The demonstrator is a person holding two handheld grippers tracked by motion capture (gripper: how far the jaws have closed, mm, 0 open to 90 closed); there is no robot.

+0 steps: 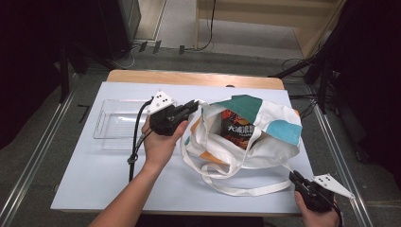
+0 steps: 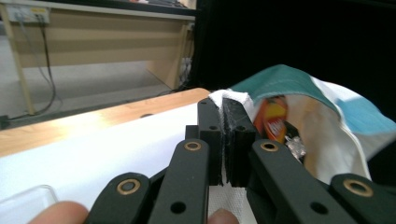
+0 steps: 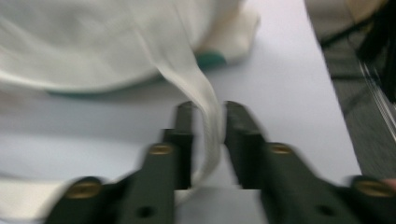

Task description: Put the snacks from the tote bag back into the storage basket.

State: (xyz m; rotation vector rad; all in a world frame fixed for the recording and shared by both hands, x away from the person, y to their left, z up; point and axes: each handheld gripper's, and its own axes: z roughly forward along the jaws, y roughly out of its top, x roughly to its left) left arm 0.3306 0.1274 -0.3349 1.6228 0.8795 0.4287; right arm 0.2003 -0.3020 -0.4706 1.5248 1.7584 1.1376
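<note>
Pinching bag (image 1: 265,137) rim, left gripper (image 2: 225,140) jaws clamped tight. Right gripper (image 3: 205,140) jaws part-open, strap (image 3: 208,121) between, seemingly ungripped; blurred. Snack packet (image 1: 238,132) inside.

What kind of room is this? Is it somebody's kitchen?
Probably not a kitchen. It looks like a lab or workshop set up for recording: a white table on a metal-railed frame, cables trailing over a grey floor, and a person holding a left gripper clamped on a tote bag.

it looked like a lab: a white-topped table (image 1: 94,175) on metal rails (image 1: 33,161), floor cables (image 1: 142,47), dark curtains (image 1: 28,61).
</note>
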